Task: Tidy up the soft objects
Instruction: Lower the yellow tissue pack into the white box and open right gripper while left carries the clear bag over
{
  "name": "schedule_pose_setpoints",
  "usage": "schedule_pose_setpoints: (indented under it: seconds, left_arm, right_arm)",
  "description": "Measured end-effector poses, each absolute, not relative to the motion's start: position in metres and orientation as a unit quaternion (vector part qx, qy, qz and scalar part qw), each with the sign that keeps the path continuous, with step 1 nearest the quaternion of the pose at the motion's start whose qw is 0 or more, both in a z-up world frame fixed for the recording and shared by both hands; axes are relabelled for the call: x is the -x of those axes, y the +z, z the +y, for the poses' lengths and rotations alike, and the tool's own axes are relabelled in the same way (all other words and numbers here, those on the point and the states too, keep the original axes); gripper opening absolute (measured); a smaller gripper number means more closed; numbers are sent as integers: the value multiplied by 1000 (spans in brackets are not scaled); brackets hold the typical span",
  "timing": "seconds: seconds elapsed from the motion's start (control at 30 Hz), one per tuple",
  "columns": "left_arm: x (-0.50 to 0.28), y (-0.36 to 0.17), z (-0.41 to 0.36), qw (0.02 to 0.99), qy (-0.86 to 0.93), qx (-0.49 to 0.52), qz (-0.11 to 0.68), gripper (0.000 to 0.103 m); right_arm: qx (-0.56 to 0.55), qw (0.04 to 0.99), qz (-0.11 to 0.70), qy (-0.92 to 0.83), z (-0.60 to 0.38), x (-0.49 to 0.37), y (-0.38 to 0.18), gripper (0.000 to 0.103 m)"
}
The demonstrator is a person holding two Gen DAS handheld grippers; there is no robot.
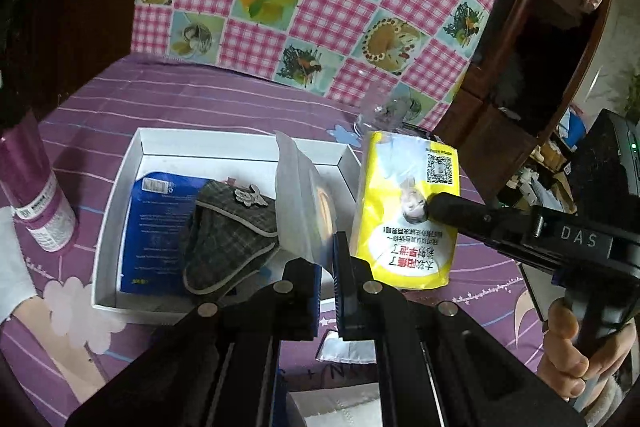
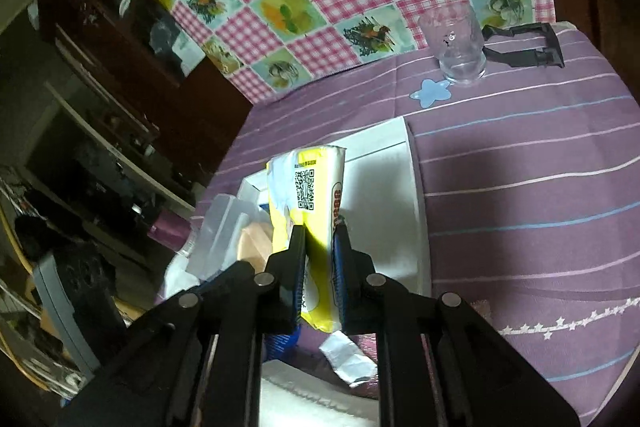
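The yellow tissue pack is standing upright, lifted just beside the right wall of the white box, and the right tongs are clenching it across its narrow sides, so the soft pack is pinching in a little between the pads. That grip on the lower half is probably keeping the pack vertical so it can slip into the box on edge.

Just to its left, the left tongs are gripping the bottom edge of a frosted zip bag, holding it upright over the box's right end; something peach-coloured is showing through it. Whether the bag is touching the box floor, I cannot tell.

Already lying in the box are a blue packet and, overlapping it, a plaid fabric piece with grey trim.

Further out on the purple-striped bench cloth, a purple canister is standing left of the box, and an empty glass is sitting well apart at the back.
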State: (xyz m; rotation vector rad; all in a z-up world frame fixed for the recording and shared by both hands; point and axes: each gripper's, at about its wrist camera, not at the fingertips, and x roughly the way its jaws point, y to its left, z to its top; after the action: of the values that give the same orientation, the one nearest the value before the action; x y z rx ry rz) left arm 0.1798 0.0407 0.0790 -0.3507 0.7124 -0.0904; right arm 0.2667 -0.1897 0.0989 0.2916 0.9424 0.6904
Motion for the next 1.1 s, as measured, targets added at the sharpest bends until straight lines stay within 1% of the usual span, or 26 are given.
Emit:
schedule_pose_setpoints:
  seconds: [0.27, 0.37, 0.5, 0.57, 0.67, 0.7, 0.73, 0.77, 0.83, 0.93, 1.0, 1.1]
  left_arm:
    - [-193, 55, 39, 909, -53, 186, 368, 4]
    - [-198, 44, 44, 904, -26, 185, 385, 4]
    - [-207, 24, 62, 878, 20, 215, 427, 4]
    - [-207, 21, 69, 873, 25, 229, 430, 4]
    - [-205, 23, 71, 876, 55, 214, 429, 6]
    - [-205, 23, 72, 877, 64, 209, 427, 8]
    - [-205, 24, 72, 877, 68, 206, 429, 15]
    - [-205, 24, 73, 876, 73, 201, 432, 19]
    - [-204, 27, 73, 875, 80, 191, 437, 34]
    - [-199, 39, 76, 879, 81, 190, 429, 45]
    - [-196, 46, 78, 879, 83, 184, 431, 51]
    - [-192, 55, 77, 877, 89, 164, 442, 52]
  right_arm:
    - [-127, 832, 449, 301, -191, -272, 88, 15]
    - [-123, 830, 454, 300, -187, -275, 80, 15]
    - [-115, 826, 461, 303, -177, -277, 70, 15]
    - [-110, 825, 460, 309, -172, -276, 69, 15]
    - [-104, 826, 459, 310, -169, -276, 67, 15]
    - [-101, 827, 461, 307, -168, -276, 66, 15]
    - [-101, 827, 461, 304, -168, -277, 64, 15]
    - [-100, 829, 461, 300, -167, -277, 63, 15]
    - [-93, 832, 460, 295, -166, -278, 60, 15]
    - [-77, 838, 461, 283, -163, -280, 56, 15]
    - [-69, 839, 462, 280, -162, -281, 54, 15]
    - [-45, 847, 454, 271, -159, -279, 58, 15]
